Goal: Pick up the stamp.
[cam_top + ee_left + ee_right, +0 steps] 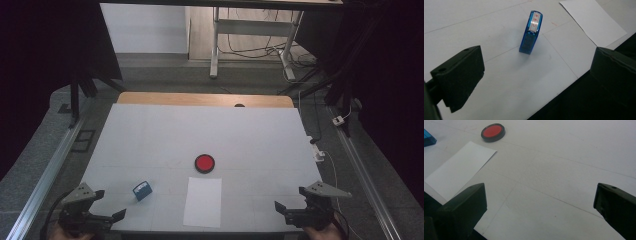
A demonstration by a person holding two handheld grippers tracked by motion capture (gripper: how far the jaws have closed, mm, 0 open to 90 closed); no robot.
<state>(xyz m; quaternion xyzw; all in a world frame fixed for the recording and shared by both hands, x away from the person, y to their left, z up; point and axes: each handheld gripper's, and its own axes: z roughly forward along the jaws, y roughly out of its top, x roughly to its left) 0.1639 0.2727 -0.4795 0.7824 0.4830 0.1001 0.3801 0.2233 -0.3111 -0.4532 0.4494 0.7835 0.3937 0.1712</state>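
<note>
Left tongs (111, 205) sit at the near left corner of the bench (150, 130), right tongs (289, 198) at the near right corner; both stand wide open with nothing between their jaws. The hands that hold them are cut off by the bottom edge of the high view, so only the tops of the tools and their grey plates show.

Closest to the left tongs is a small blue stamp (142, 190), standing on the white bench cover just ahead of them and to their right, touching neither jaw. In the left gripper view the stamp (531, 32) is a narrow block of clear blue plastic, upright on its short end, with a white label along its top edge bearing red characters too small to read.

Just right of the stamp lies a white sheet of paper (203, 201), flat, its near edge close to the bench edge. Beyond the paper rests a round red ink pad (204, 163) in a black rim, apart from the sheet. In the right gripper view the stamp is cut off at the left edge, a blue corner only
</note>
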